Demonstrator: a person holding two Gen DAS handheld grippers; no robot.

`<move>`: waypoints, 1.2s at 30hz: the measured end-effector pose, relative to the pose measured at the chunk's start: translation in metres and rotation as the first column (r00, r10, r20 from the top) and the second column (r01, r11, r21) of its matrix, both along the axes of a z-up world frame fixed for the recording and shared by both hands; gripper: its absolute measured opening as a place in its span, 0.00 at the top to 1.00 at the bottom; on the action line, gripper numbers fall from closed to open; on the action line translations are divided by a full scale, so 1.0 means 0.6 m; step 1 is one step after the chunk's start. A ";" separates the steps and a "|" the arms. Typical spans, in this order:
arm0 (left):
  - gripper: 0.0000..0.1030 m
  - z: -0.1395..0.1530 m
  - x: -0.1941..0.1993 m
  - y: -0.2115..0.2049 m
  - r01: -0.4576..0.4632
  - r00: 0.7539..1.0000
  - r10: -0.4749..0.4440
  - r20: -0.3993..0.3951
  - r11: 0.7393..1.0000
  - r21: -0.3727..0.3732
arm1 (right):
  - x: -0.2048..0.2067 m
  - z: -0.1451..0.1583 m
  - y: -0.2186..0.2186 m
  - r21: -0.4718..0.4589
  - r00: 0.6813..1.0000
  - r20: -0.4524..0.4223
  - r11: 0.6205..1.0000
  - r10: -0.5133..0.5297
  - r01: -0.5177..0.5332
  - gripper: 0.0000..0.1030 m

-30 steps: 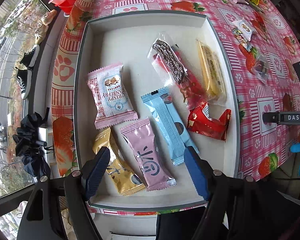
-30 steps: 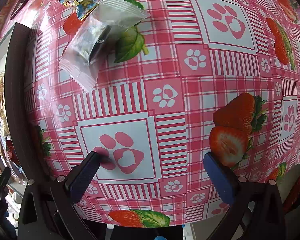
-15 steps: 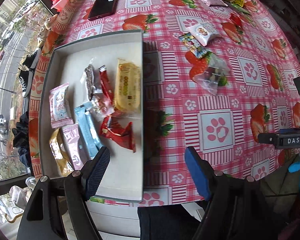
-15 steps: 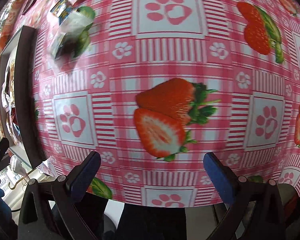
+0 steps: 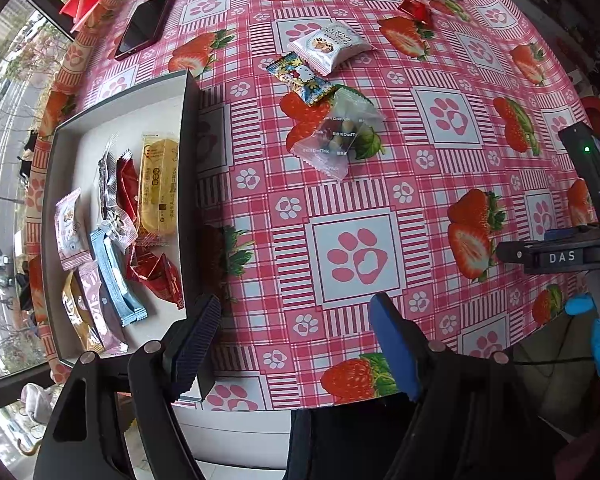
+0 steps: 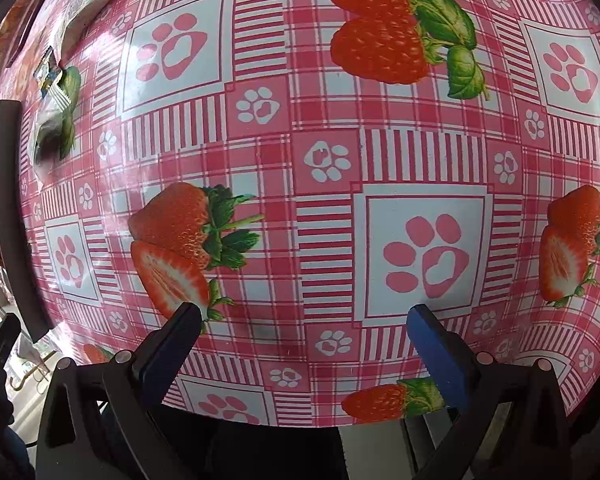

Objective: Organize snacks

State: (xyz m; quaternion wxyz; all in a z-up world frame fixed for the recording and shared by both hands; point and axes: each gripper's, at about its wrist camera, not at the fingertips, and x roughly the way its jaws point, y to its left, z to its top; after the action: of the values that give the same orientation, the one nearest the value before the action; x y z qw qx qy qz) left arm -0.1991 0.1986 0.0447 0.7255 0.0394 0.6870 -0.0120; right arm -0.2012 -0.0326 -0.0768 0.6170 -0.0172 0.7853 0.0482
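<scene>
My left gripper hangs over the near edge of the table, jaws spread wide with nothing between them; beneath it lies the pink checked cloth with its paw-print and strawberry pattern. My right gripper likewise stands released and empty above bare cloth near the same edge.

Just to the left of my left gripper, at the table's near left corner, sits the grey tray. It holds the sorted snacks: a yellow cake packet against its right wall, a red wrapper below that, a light-blue bar, a clear packet with a dark snack, a pale pink packet, and a pink packet and a gold one at the near end.

Toward the middle of the table, well apart from the tray, lie the loose snacks: a clear bag, touching it a cartoon-printed candy packet, and just beyond that a white cookie packet. Further packets crowd the far edge, too small to identify. A dark phone rests near the far left corner.
</scene>
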 end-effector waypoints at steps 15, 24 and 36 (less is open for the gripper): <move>0.22 -0.011 0.027 -0.012 0.032 0.999 -0.032 0.000 0.999 -0.012 | -0.027 -0.015 0.028 -0.060 0.993 0.093 0.996 0.067 -0.062 0.00; 0.22 -0.004 0.017 -0.019 0.047 0.999 -0.047 -0.007 0.999 -0.012 | -0.019 -0.012 0.028 -0.062 0.994 0.071 0.995 0.085 -0.080 0.00; 0.22 -0.012 0.012 0.009 0.006 1.000 -0.006 -0.005 1.000 -0.025 | -0.024 -0.011 0.025 -0.060 0.991 0.107 0.995 0.080 -0.074 0.00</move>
State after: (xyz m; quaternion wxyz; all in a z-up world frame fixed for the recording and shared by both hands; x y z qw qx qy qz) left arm -0.1921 0.2038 0.0376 0.7241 0.0324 0.6885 -0.0230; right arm -0.2157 -0.0177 -0.0833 0.6559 -0.0675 0.7502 0.0488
